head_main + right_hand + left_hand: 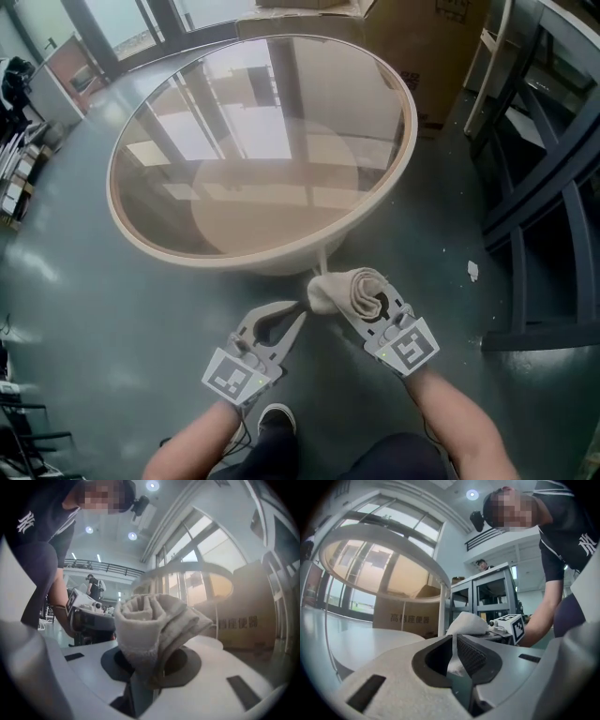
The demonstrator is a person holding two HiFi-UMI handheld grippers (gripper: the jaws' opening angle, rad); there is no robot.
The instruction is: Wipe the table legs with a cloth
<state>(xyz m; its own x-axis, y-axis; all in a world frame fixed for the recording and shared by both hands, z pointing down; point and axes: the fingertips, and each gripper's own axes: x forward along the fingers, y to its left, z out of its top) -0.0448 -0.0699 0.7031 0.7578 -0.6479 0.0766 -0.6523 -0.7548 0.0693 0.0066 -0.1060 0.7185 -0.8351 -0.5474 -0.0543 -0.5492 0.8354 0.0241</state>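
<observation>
While the right gripper (364, 302) is pinching the rolled cloth (349, 289) firmly between its fingers, the left gripper (301, 318) is nipping a thin edge of it, just beside the slim table leg (322, 263) below the round worktop (234, 261). Being soft and light, the cloth is probably best gripped by its thick roll.

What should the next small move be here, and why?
Probably ease both grippers forward to press the cloth against the thin table leg. The right gripper grips the rolled cloth, the left gripper pinches its end, and the cloth sits right by the leg, contact unclear.
</observation>
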